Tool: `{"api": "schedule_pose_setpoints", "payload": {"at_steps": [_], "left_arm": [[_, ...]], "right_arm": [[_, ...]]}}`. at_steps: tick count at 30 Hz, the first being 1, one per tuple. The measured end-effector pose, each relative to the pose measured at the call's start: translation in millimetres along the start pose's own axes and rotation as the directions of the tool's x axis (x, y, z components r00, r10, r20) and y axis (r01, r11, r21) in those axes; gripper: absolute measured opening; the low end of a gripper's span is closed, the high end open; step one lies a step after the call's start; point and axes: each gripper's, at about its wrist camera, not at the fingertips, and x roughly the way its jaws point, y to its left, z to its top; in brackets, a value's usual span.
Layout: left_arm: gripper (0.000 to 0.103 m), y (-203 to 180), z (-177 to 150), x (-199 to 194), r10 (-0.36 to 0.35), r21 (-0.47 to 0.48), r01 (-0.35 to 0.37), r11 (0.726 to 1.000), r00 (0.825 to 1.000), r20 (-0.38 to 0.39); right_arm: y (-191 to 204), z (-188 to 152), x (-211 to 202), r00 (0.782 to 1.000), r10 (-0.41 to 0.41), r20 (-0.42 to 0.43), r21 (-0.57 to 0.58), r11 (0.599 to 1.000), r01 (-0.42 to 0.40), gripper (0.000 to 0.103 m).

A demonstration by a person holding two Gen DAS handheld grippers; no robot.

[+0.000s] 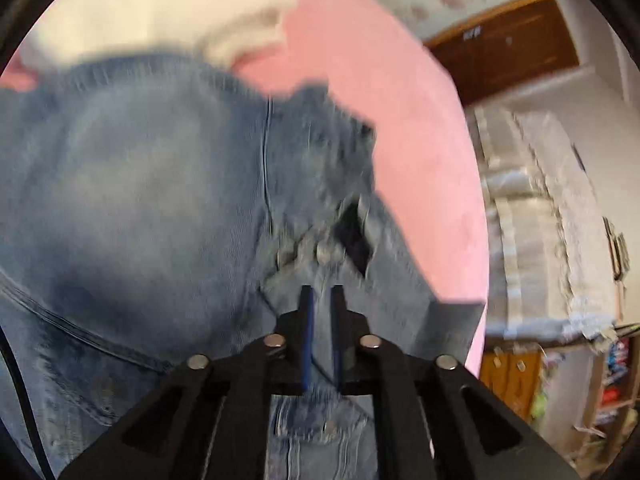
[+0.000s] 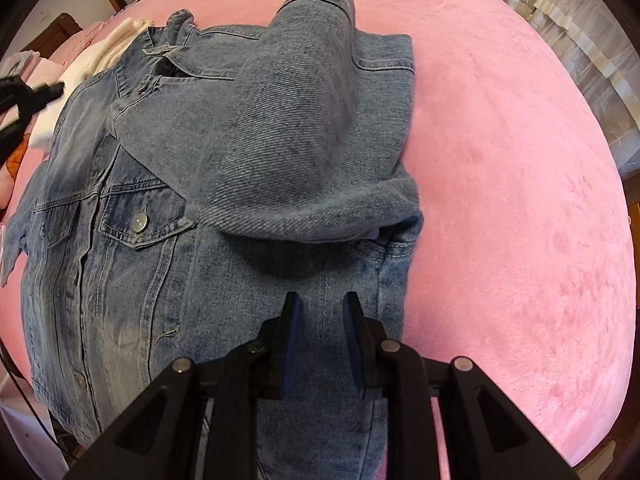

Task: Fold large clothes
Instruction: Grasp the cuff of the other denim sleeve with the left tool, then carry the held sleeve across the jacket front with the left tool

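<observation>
A blue denim jacket [image 2: 224, 152] lies front up on a pink bed cover [image 2: 520, 200], with one sleeve folded across its chest. My right gripper [image 2: 322, 304] points down at the jacket's lower right part. Its jaws stand a little apart, and denim fills the gap and runs on under the gripper. In the blurred left wrist view the jacket [image 1: 140, 184] fills the left side, its collar just ahead. My left gripper [image 1: 322, 292] is nearly closed, with a strip of denim in the slit. The left gripper [image 2: 44, 92] also shows by the jacket's far left shoulder.
A white garment [image 2: 116, 44] lies beyond the collar, and other clothes sit at the bed's far left. The pink cover [image 1: 400, 100] spreads wide to the right of the jacket. Past the bed stand wrapped furniture [image 1: 540, 220], a wooden cabinet [image 1: 512, 44] and a stocked shelf [image 1: 612, 380].
</observation>
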Motion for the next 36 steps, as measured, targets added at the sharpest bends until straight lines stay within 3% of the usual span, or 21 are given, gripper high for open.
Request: {"api": "schedule_pose_setpoints", "payload": {"at_steps": [2, 3, 10, 18, 23, 25, 26, 30, 32, 36], "left_arm": [[0.026, 8.4, -4.0, 16.4, -0.024, -0.007, 0.024, 1.000, 0.998, -0.059], [0.029, 11.9, -6.3, 22.3, -0.028, -0.015, 0.027, 1.000, 0.997, -0.073], [0.030, 36.2, -26.2, 63.6, -0.090, -0.090, 0.081, 0.993, 0.990, -0.108], [0.030, 60.6, -31.8, 78.4, -0.213, -0.171, 0.207, 0.963, 0.977, -0.017], [0.030, 52.4, -17.9, 81.6, -0.234, -0.119, 0.238, 0.964, 0.971, 0.045], [0.028, 47.4, -10.9, 82.6, -0.228, -0.119, 0.235, 0.965, 0.971, 0.068], [0.014, 45.5, -10.3, 82.8, -0.221, -0.123, 0.228, 0.966, 0.973, 0.070], [0.008, 23.5, -4.4, 64.9, -0.148, -0.092, 0.156, 0.983, 0.985, 0.088], [0.007, 9.6, -4.8, 39.9, -0.144, -0.056, 0.154, 0.986, 0.979, 0.145], [0.007, 0.6, -12.1, -19.5, -0.103, -0.008, 0.110, 0.994, 0.948, 0.301]], "right_arm": [[1.2, 0.5, -0.3, 1.000, 0.001, 0.002, -0.004, 1.000, -0.001, 0.022], [1.7, 0.1, -0.4, 1.000, 0.000, 0.001, -0.006, 1.000, 0.000, 0.022], [2.0, 0.0, 3.4, 1.000, -0.002, -0.005, -0.014, 1.000, 0.002, 0.022], [7.2, -4.7, 13.5, 1.000, -0.016, 0.004, -0.039, 0.999, 0.016, 0.023], [7.2, -9.0, 13.4, 1.000, -0.008, 0.016, -0.029, 1.000, 0.008, 0.023], [6.0, -11.9, 13.3, 1.000, -0.004, 0.019, -0.026, 1.000, 0.005, 0.023], [4.8, -13.3, 12.7, 1.000, -0.004, 0.020, -0.024, 1.000, 0.004, 0.023], [0.9, -15.0, 11.2, 1.000, -0.005, 0.025, -0.006, 1.000, 0.005, 0.023], [-2.4, -12.4, 8.3, 0.999, -0.009, 0.032, 0.007, 1.000, 0.009, 0.023], [-10.5, -7.1, 2.6, 0.998, -0.030, 0.061, 0.030, 0.999, 0.028, 0.023]]}}
